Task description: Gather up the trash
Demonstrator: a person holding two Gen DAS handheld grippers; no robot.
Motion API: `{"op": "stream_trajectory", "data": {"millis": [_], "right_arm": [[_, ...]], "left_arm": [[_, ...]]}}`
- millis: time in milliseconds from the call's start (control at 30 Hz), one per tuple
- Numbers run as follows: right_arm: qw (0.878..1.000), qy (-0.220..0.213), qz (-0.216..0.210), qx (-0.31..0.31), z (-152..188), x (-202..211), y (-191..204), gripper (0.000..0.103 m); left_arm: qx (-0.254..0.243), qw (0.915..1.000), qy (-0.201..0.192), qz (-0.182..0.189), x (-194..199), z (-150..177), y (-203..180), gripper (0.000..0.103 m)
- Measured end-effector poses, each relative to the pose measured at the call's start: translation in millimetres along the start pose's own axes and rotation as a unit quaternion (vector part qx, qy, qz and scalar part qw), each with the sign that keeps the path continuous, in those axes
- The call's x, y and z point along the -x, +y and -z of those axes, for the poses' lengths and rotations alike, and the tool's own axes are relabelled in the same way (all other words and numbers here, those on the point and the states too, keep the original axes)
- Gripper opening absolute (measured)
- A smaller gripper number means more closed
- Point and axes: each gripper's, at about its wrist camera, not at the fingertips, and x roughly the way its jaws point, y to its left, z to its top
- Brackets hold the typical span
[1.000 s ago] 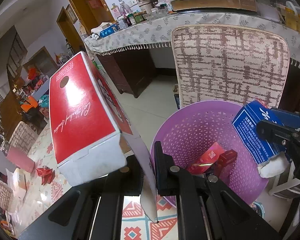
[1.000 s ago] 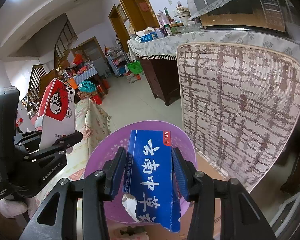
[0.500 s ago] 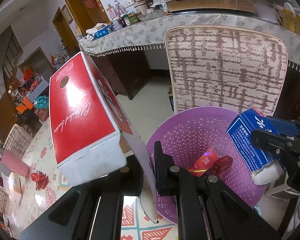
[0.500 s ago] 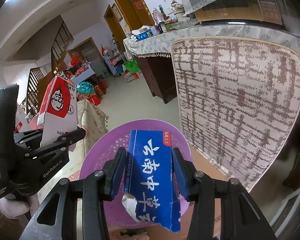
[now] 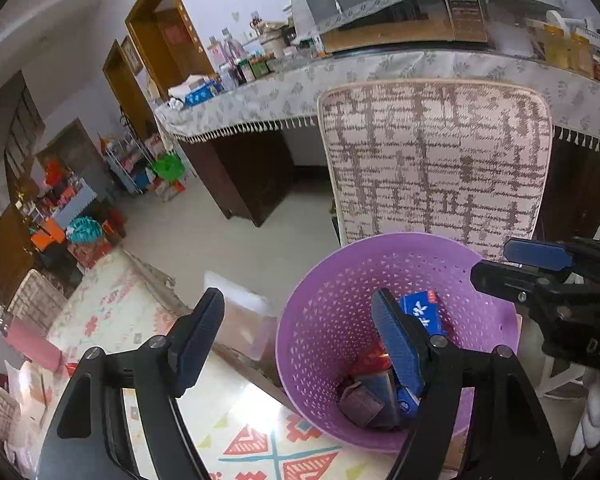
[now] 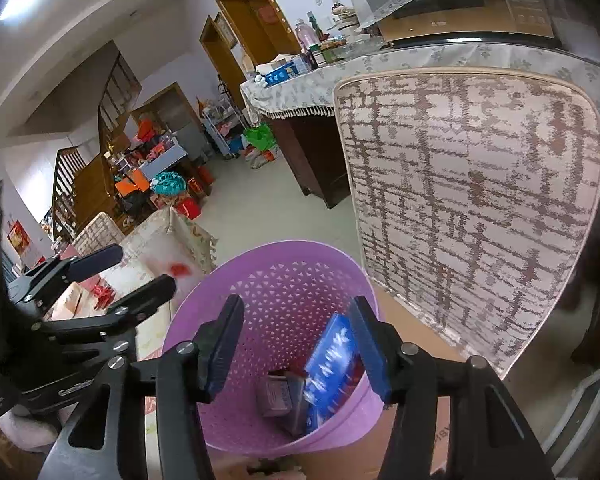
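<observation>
The purple mesh basket [image 5: 332, 300] [image 6: 292, 280] stands just ahead of both grippers. My left gripper [image 5: 300, 336] [image 6: 128, 276] is over the basket's left rim, its jaws opening with nothing between them. A blurred pale box [image 5: 238, 320] shows below it, between the table edge and the basket. My right gripper [image 6: 296, 348] [image 5: 512, 264] hangs over the basket, jaws opening and empty. The blue box [image 6: 332, 360] [image 5: 420, 312] is blurred inside the basket, clear of the pads. A red packet [image 5: 372, 360] and a dark box [image 5: 360, 400] lie at the bottom.
A chair back with a brown-and-cream woven cover [image 5: 440, 160] [image 6: 472, 200] rises right behind the basket. A table with a patterned cloth [image 5: 112, 308] lies to the left. A cardboard box [image 6: 420, 420] sits under the basket. A cluttered counter [image 5: 380, 68] runs behind.
Both grippers have let go. The red-and-white box has left the left jaws. The blue box has dropped from the right jaws into the basket.
</observation>
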Motion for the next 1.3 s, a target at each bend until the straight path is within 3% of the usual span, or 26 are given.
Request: {"op": "stream_trajectory", "data": {"millis": [67,167,400,567,767,900,1000,1167,1300], "right_arm": [[1.0,-0.002,-0.003,-0.003,1.1,4.3,0.5,0.061],[1.0,-0.007,-0.008,-0.004,4.5,12.4,4.8,0.071],[1.0,-0.002,-0.014,0.007,14.2,17.4,19.8,0.072],[1.0,0.004,-0.021,0.004,20.6,17.3,26.1,0.072],[1.0,0.01,-0.024,0.007,25.8,17.4,34.2,0.073],[1.0,0.011,-0.02,0.013,29.8,20.5,39.7,0.073],[1.0,0.016,-0.02,0.018,33.4,21.9,44.8,0.073],[0.999,0.013,-0.019,0.043,41.5,28.8,65.3,0.074],[0.998,-0.009,-0.005,0.068,51.5,37.6,86.2,0.08]], "left_arm": [[0.005,1.0,-0.006,0.0,8.1,3.4,2.5,0.075],[0.017,0.9998,-0.012,-0.001,19.8,11.7,9.2,0.075],[0.088,0.9957,-0.023,-0.021,52.9,34.3,56.0,0.075],[0.132,0.9887,-0.043,-0.056,82.8,50.7,92.2,0.08],[0.194,0.9743,-0.069,-0.092,115.8,72.9,127.2,0.084],[0.225,0.961,-0.098,-0.128,141.0,87.8,136.2,0.092],[0.231,0.9484,-0.133,-0.172,165.8,97.3,136.9,0.103],[0.236,0.9334,-0.165,-0.214,195.3,108.2,131.6,0.103],[0.227,0.9307,-0.175,-0.227,203.7,117.4,124.5,0.103]]}}
